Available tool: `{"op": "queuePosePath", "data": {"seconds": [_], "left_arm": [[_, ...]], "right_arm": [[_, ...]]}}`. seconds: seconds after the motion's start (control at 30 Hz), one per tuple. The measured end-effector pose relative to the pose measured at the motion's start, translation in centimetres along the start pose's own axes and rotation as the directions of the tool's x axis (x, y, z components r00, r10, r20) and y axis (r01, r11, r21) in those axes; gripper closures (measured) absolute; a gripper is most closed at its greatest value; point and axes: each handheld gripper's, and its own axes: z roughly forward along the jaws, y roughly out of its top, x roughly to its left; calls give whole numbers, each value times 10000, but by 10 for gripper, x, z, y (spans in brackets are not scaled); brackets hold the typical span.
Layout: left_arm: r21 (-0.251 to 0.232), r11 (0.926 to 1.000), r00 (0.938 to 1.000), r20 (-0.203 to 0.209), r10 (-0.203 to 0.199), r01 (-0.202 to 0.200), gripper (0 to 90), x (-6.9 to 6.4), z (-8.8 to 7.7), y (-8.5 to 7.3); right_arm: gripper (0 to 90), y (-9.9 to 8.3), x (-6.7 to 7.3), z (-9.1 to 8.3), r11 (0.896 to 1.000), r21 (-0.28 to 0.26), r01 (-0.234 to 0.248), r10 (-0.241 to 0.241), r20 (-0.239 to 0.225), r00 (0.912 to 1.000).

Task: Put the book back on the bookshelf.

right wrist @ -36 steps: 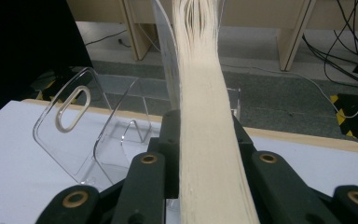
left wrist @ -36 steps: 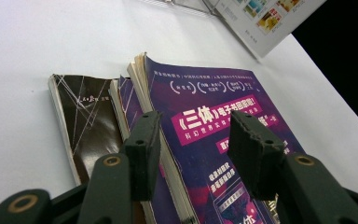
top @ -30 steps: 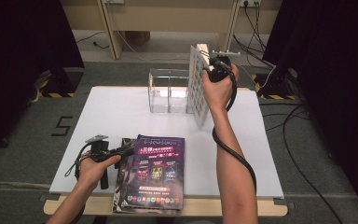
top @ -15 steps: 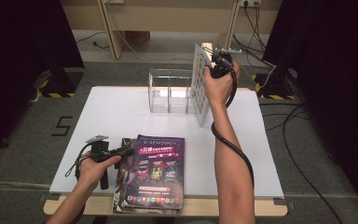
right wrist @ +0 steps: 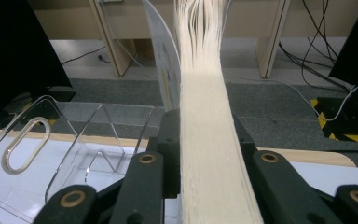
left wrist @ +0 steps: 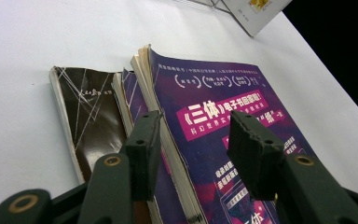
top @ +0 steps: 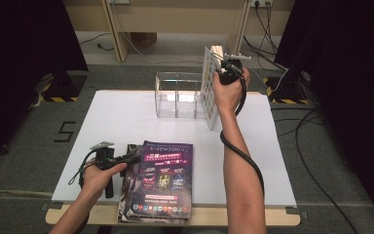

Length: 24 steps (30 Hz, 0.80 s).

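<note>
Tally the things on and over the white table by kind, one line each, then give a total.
Books: 4 (three stacked; one upright book in the right hand-held gripper)
Clear racks: 1
Hand-held grippers: 2 (left hand-held gripper)
Total: 7

Left gripper (top: 126, 158) low near the table edge, jaws apart — right gripper (top: 222, 63) raised on an outstretched arm, jaws just easing wider

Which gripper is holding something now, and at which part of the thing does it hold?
The right gripper holds the upright book, jaws clamped across its page edge. The left gripper is open over the purple book, holding nothing.
</note>
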Motion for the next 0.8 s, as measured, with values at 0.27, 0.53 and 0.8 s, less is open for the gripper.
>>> {"op": "queuePosePath", "data": {"seconds": [0.27, 0.53, 0.8], "left_arm": [[1, 10000, 10000, 24, 39, -39, 535, -2, -1, 0], [49, 10000, 10000, 18, 74, -74, 534, -3, 0, -1], [63, 9999, 9999, 36, 94, -95, 534, -3, 0, -1]], "right_arm": [[690, -1, -1, -8, 10000, -9, 88, -88, -132, 9999], [682, 4, -3, -21, 9999, 36, 129, -128, -226, 9997], [681, 1, -4, -20, 9987, 508, 30, -9, -403, 9992]]}}
